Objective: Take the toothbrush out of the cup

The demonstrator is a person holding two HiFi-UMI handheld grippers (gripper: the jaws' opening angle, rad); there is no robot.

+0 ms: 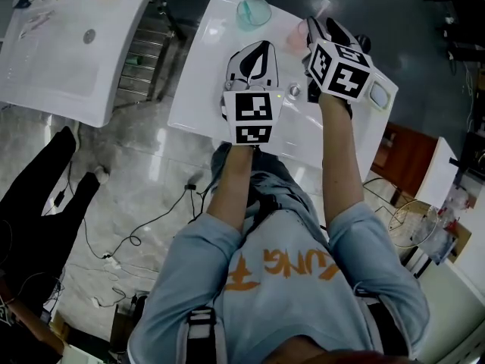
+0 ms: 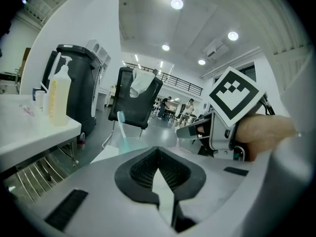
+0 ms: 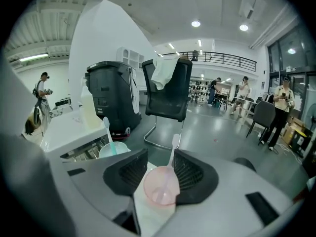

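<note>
On the white basin counter (image 1: 198, 97) stand a pink cup (image 3: 160, 185) and a teal cup (image 1: 254, 10). A pale toothbrush (image 3: 173, 149) leans upright in the pink cup, and a teal toothbrush (image 3: 107, 128) stands in the teal one. My right gripper (image 3: 160, 158) is open, and the pink cup sits low between its spread jaws with the brush handle rising through the gap. The head view shows my right gripper (image 1: 322, 25) covering most of that pink cup (image 1: 301, 33). My left gripper (image 2: 158, 152) is shut on nothing, short of the teal cup (image 2: 123, 144).
A second white basin (image 1: 68, 44) lies to the left across a gap with a metal rack. A spray bottle (image 2: 58, 98) stands on it. Beyond the counter are a black office chair (image 3: 168, 95) and a dark bin (image 3: 109, 95). People stand far off.
</note>
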